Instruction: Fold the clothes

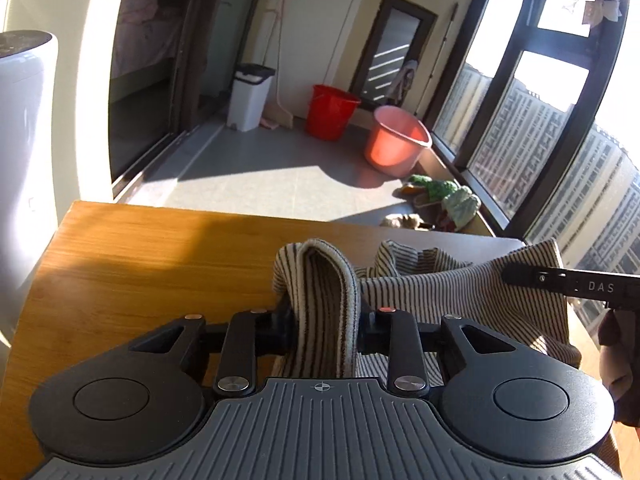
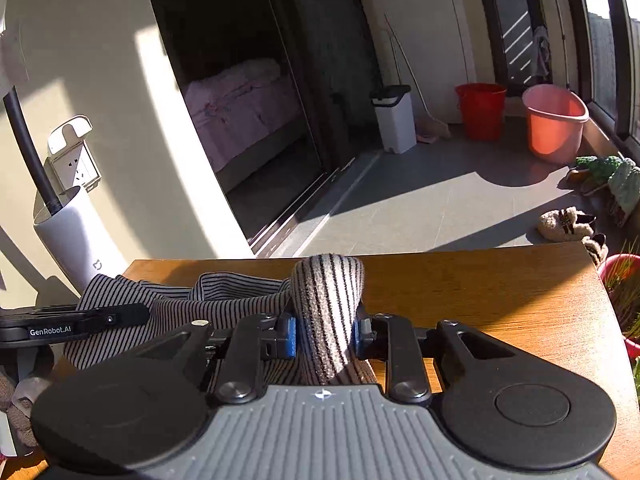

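left gripper [image 1: 325,320] pinches beige black-striped knit garment [image 1: 460,292] | right gripper [image 2: 326,334] pinches another fold, apparently same garment | brown wooden table [image 1: 140,264] beneath

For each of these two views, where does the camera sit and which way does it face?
Left wrist: sits on the left gripper, facing along the wooden table toward the balcony; its jaws pinch the striped garment; right gripper tip at right edge.
Right wrist: sits on the right gripper, same heading; left gripper tip at left edge.
Shared: garment, table, red bucket, pink basin.
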The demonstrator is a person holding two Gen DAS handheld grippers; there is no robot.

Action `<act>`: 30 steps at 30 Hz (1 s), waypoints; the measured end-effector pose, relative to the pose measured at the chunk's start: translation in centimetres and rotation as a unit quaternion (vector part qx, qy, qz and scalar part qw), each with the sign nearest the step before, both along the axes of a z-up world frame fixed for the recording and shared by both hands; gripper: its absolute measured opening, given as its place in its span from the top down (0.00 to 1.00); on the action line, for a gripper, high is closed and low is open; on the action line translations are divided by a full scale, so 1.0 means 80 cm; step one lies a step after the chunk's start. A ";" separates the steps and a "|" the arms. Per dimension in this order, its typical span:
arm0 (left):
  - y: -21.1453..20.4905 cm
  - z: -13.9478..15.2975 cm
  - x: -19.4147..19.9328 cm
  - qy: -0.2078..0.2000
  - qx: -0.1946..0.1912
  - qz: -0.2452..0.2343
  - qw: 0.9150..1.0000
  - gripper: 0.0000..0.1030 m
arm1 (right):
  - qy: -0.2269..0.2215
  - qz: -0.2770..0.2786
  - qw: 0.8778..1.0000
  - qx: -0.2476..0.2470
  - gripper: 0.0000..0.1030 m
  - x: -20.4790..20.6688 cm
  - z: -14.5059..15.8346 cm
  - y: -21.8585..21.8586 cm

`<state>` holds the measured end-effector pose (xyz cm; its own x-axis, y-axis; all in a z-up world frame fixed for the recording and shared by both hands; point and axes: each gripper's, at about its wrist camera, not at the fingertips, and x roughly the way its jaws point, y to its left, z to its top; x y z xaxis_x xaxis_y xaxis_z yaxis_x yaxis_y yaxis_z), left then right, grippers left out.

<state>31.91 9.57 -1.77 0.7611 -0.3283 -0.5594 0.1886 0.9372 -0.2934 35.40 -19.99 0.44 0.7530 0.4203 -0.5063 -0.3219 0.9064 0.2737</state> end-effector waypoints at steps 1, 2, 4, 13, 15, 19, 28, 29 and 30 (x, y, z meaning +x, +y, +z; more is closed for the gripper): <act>0.003 0.014 -0.005 -0.015 -0.006 -0.001 1.000 0.72 | -0.019 0.009 1.000 0.006 0.78 -0.013 0.014 0.000; 0.006 0.028 -0.018 -0.035 -0.007 -0.009 0.999 0.72 | -0.038 0.018 0.999 0.006 0.78 -0.031 0.027 0.000; 0.013 0.052 -0.051 -0.078 -0.005 -0.026 0.997 0.72 | -0.075 0.038 0.996 -0.008 0.78 -0.080 0.048 -0.003; 0.030 0.041 -0.228 -0.110 -0.007 -0.103 0.989 0.70 | -0.074 0.083 0.989 -0.096 0.77 -0.266 0.033 -0.016; 0.033 0.026 -0.259 -0.102 -0.002 -0.113 0.988 0.66 | -0.058 0.086 0.987 -0.123 0.73 -0.290 0.017 -0.014; 0.054 -0.004 -0.291 -0.050 -0.017 -0.117 0.992 0.55 | -0.021 0.087 0.987 -0.136 0.58 -0.325 0.001 -0.023; 0.127 0.002 -0.301 -0.020 -0.149 -0.070 0.986 0.11 | -0.015 0.045 0.998 0.044 0.24 -0.364 0.023 -0.095; 0.130 0.003 -0.293 -0.013 -0.170 -0.067 0.983 0.10 | -0.016 0.029 0.997 0.067 0.23 -0.362 0.025 -0.101; 0.127 0.003 -0.285 -0.004 -0.179 -0.064 0.982 0.10 | -0.007 0.012 0.996 0.091 0.23 -0.354 0.021 -0.104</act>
